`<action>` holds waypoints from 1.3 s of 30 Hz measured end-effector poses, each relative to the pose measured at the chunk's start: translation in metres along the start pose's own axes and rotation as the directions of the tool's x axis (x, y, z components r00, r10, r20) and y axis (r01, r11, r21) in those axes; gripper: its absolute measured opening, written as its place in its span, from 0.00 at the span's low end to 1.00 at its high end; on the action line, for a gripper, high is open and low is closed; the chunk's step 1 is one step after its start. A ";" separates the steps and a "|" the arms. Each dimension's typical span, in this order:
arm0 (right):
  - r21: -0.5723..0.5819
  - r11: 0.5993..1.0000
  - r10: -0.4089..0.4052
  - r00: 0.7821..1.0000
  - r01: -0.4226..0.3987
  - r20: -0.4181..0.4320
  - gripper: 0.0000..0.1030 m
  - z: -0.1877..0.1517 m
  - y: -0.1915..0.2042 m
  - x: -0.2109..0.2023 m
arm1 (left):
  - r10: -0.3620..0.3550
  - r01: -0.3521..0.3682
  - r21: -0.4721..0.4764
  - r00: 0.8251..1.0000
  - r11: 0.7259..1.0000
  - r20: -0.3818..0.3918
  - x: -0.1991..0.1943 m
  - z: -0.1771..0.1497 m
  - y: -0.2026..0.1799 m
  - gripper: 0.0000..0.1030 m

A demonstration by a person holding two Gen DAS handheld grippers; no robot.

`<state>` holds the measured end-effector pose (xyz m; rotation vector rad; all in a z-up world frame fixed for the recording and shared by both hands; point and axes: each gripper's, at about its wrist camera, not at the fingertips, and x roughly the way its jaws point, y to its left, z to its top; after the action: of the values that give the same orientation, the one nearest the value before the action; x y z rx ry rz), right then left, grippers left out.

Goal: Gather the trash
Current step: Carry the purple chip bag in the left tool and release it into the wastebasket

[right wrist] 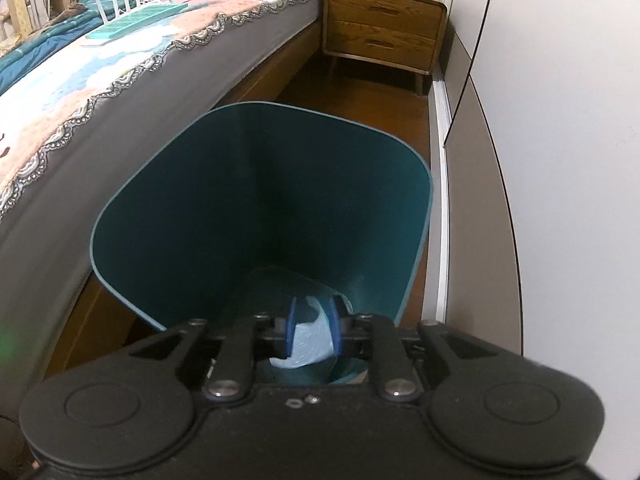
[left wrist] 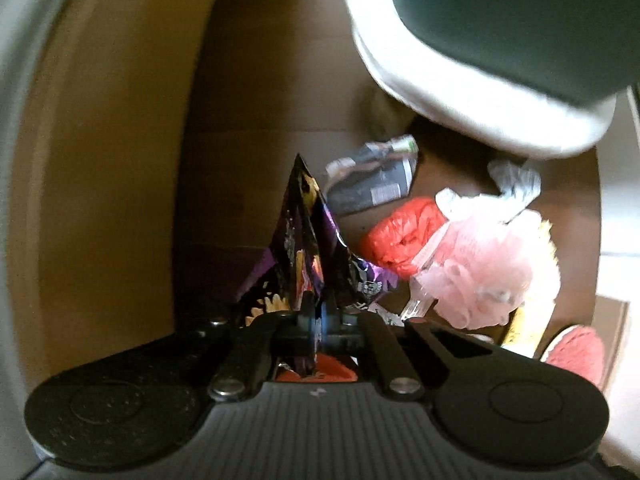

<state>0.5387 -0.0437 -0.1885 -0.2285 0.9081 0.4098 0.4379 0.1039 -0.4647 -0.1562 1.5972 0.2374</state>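
Left wrist looks straight down, close; right slants forward (both show bin).

The teal bin is blurred and cropped at the left wrist view's top edge.

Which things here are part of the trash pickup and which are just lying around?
Job: purple snack wrapper in left gripper; pale blue scrap between right gripper fingers; teal bin; red bag; pink mesh puff.

Lying about: bed; nightstand.
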 end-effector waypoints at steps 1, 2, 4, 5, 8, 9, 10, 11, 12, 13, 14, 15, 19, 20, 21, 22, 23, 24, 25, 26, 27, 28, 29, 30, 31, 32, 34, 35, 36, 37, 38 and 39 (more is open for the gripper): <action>0.009 1.000 0.007 1.000 -0.007 0.005 0.32 0.000 -0.001 -0.002 | -0.009 0.010 -0.013 1.000 1.000 0.006 -0.006 0.001 0.004 0.02; 0.019 1.000 0.012 1.000 -0.012 0.010 0.34 0.000 -0.002 -0.005 | -0.018 0.018 -0.021 1.000 1.000 0.013 -0.012 0.001 0.008 0.02; 0.029 0.999 0.019 1.000 -0.020 0.024 0.36 -0.001 -0.002 -0.013 | -0.036 0.037 -0.033 0.999 0.999 0.029 -0.026 0.000 0.014 0.01; 0.033 0.999 0.020 0.999 -0.021 0.030 0.36 -0.002 -0.002 -0.017 | -0.042 0.043 -0.034 0.998 0.998 0.038 -0.032 -0.001 0.016 0.01; 0.045 0.999 0.023 0.999 -0.025 0.044 0.39 -0.004 -0.004 -0.027 | -0.060 0.063 -0.040 0.996 0.997 0.066 -0.053 -0.004 0.021 0.01; 0.051 0.998 0.025 0.999 -0.027 0.045 0.40 -0.005 -0.005 -0.030 | -0.066 0.070 -0.044 0.995 0.997 0.077 -0.062 -0.005 0.023 0.01; 0.056 0.998 0.028 0.999 -0.030 0.046 0.41 -0.005 -0.005 -0.033 | -0.073 0.078 -0.052 0.993 0.996 0.095 -0.073 -0.006 0.025 0.01; 0.061 0.998 0.027 0.998 -0.030 0.048 0.42 -0.005 -0.006 -0.037 | -0.084 0.091 -0.056 0.990 0.994 0.114 -0.085 -0.007 0.027 0.01; 0.064 0.998 0.027 0.998 -0.030 0.051 0.42 -0.005 -0.006 -0.041 | -0.093 0.101 -0.057 0.986 0.993 0.136 -0.098 -0.009 0.029 0.01; 0.067 0.997 0.029 0.998 -0.033 0.054 0.42 -0.006 -0.006 -0.046 | -0.103 0.114 -0.061 0.982 0.992 0.161 -0.115 -0.011 0.031 0.01; 0.073 0.997 0.031 0.998 -0.035 0.055 0.42 -0.007 -0.006 -0.050 | -0.119 0.132 -0.063 0.975 0.989 0.187 -0.131 -0.014 0.034 0.01; 0.078 0.996 0.031 0.998 -0.036 0.054 0.42 -0.008 -0.006 -0.054 | -0.129 0.146 -0.063 0.968 0.987 0.215 -0.148 -0.017 0.037 0.01; 0.094 0.995 0.024 0.998 -0.029 0.057 0.43 -0.011 -0.003 -0.076 | -0.164 0.194 -0.059 0.929 0.979 0.331 -0.226 -0.030 0.051 0.01; 0.097 0.995 0.023 0.998 -0.029 0.058 0.43 -0.013 -0.002 -0.082 | -0.164 0.196 -0.054 0.919 0.979 0.359 -0.245 -0.033 0.053 0.01; 0.103 0.994 0.023 0.998 -0.029 0.060 0.43 -0.015 -0.001 -0.091 | -0.158 0.191 -0.046 0.907 0.980 0.389 -0.267 -0.038 0.055 0.01; 0.107 0.994 0.024 0.998 -0.030 0.061 0.43 -0.016 0.001 -0.096 | -0.158 0.191 -0.040 0.898 0.981 0.411 -0.285 -0.041 0.056 0.01; 0.109 0.993 0.029 0.998 -0.036 0.064 0.43 -0.019 0.003 -0.104 | -0.165 0.197 -0.029 0.885 0.980 0.436 -0.304 -0.045 0.057 0.01; 0.115 0.993 0.031 0.997 -0.038 0.066 0.43 -0.022 0.004 -0.111 | -0.169 0.200 -0.017 0.869 0.980 0.465 -0.323 -0.049 0.058 0.01; 0.120 0.992 0.029 0.997 -0.037 0.068 0.43 -0.024 0.005 -0.117 | -0.174 0.201 -0.003 0.852 0.979 0.493 -0.342 -0.054 0.058 0.01; 0.123 0.992 0.032 0.997 -0.040 0.073 0.43 -0.027 0.007 -0.123 | -0.186 0.209 0.014 0.834 0.978 0.519 -0.360 -0.057 0.057 0.01; 0.124 0.991 0.034 0.996 -0.043 0.077 0.43 -0.030 0.008 -0.130 | -0.195 0.213 0.032 0.813 0.976 0.548 -0.378 -0.060 0.057 0.01; 0.128 0.991 0.029 0.997 -0.039 0.077 0.43 -0.032 0.009 -0.135 | -0.202 0.215 0.044 0.799 0.976 0.567 -0.393 -0.061 0.056 0.01; 0.131 0.991 0.027 0.997 -0.037 0.078 0.43 -0.035 0.010 -0.140 | -0.217 0.225 0.060 0.786 0.973 0.579 -0.407 -0.060 0.056 0.01; 0.131 0.991 0.032 0.996 -0.042 0.082 0.43 -0.038 0.011 -0.145 | -0.235 0.235 0.079 0.772 0.969 0.590 -0.418 -0.060 0.053 0.01; 0.130 0.991 0.032 0.996 -0.042 0.084 0.43 -0.040 0.012 -0.149 | -0.241 0.237 0.088 0.758 0.967 0.606 -0.431 -0.059 0.051 0.01; 0.128 0.991 0.028 0.996 -0.039 0.083 0.43 -0.043 0.013 -0.152 | -0.243 0.235 0.097 0.747 0.967 0.619 -0.441 -0.056 0.049 0.01; 0.121 0.992 0.029 0.996 -0.039 0.083 0.42 -0.045 0.015 -0.157 | -0.262 0.245 0.117 0.724 0.962 0.639 -0.461 -0.048 0.045 0.01; 0.120 0.992 0.027 0.996 -0.036 0.083 0.42 -0.046 0.014 -0.159 | -0.270 0.250 0.125 0.714 0.960 0.646 -0.469 -0.043 0.042 0.01; 0.122 0.992 0.023 0.996 -0.033 0.082 0.42 -0.046 0.013 -0.160 | -0.277 0.252 0.135 0.702 0.958 0.656 -0.477 -0.038 0.037 0.01; 0.124 0.992 0.024 0.996 -0.034 0.083 0.42 -0.046 0.012 -0.161 | -0.283 0.256 0.141 0.690 0.956 0.667 -0.485 -0.031 0.033 0.01; 0.126 0.991 0.025 0.996 -0.035 0.084 0.42 -0.045 0.010 -0.162 | -0.292 0.262 0.150 0.677 0.953 0.675 -0.493 -0.025 0.031 0.01; 0.126 0.991 0.021 0.996 -0.032 0.085 0.42 -0.044 0.009 -0.161 | -0.303 0.267 0.161 0.662 0.950 0.685 -0.499 -0.018 0.026 0.01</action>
<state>0.4153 -0.0913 -0.0860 -0.0814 0.8524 0.3817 0.4344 0.1015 0.0353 -0.2445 0.7828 -0.0022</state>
